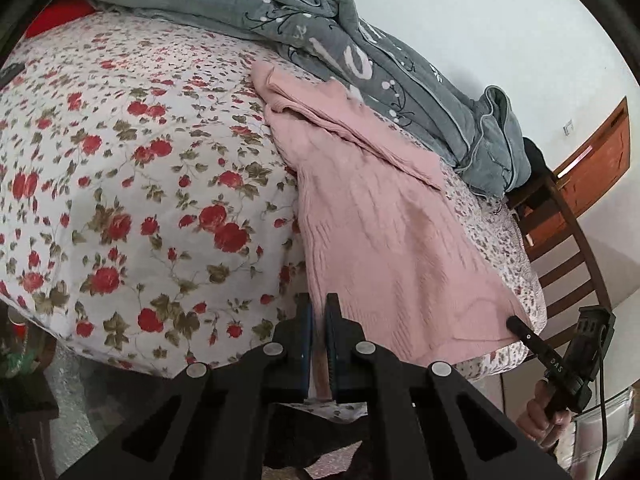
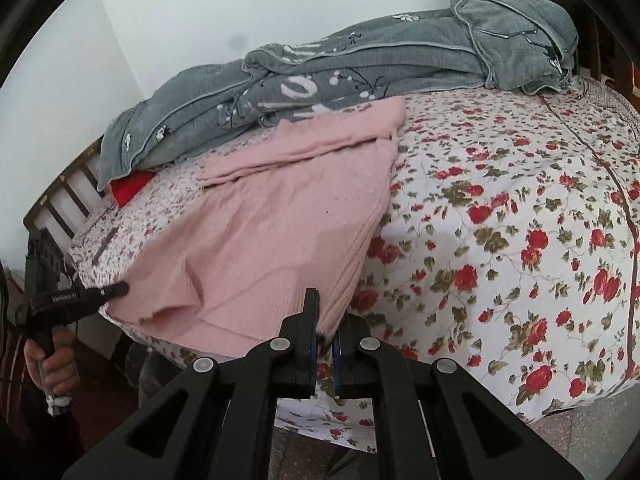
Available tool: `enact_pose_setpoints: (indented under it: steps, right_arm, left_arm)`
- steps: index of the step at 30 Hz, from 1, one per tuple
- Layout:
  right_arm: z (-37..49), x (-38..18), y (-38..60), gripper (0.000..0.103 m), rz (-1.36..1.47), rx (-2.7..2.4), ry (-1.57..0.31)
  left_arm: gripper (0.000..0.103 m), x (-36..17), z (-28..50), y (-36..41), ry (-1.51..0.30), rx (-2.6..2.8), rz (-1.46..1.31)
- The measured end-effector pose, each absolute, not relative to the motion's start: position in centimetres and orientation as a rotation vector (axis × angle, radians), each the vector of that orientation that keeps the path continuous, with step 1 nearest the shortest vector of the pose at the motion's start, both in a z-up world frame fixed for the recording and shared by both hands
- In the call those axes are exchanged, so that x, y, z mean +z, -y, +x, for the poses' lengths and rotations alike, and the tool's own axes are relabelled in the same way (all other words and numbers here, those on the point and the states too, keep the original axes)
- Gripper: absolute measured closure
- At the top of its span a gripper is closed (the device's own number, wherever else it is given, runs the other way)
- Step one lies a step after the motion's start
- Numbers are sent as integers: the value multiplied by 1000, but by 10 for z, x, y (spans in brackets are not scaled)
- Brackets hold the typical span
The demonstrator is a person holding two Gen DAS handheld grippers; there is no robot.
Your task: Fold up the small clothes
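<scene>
A pink knit garment (image 1: 372,216) (image 2: 280,216) lies spread on the bed's flowered sheet (image 1: 132,184) (image 2: 500,220), with a sleeve folded across its far end. In the left wrist view my left gripper (image 1: 318,304) is shut on one near corner of the hem, pink cloth showing between its blue pads. In the right wrist view my right gripper (image 2: 326,312) is shut on the other near corner, where the cloth drapes over one finger. Each view also shows the other tool pinching the hem: the right gripper (image 1: 516,324) and the left gripper (image 2: 118,290). The near hem is raised slightly off the sheet.
A rumpled grey quilt (image 1: 360,40) (image 2: 360,68) lies along the wall side of the bed, behind the garment. Something red (image 1: 56,16) (image 2: 130,186) shows by the quilt. A dark wooden slatted frame (image 1: 568,248) stands at the bed's end. The bed edge and floor are just below me.
</scene>
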State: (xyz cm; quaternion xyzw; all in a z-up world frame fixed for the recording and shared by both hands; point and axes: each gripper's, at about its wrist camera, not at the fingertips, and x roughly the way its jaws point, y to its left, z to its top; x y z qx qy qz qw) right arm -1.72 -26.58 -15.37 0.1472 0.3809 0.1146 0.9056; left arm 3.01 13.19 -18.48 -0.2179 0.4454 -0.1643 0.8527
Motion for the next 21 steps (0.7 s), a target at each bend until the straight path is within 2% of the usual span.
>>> enact_pose_setpoints:
  steps: [11,21]
  right_arm:
    - [3,-114,268,98,278,252,-733]
    - [76,-68,269,98,283,260,-672]
  left_arm:
    - [96,-144,56,-132,-903,-352,-489]
    - [96,-98,130,-126,-856,-347,-530]
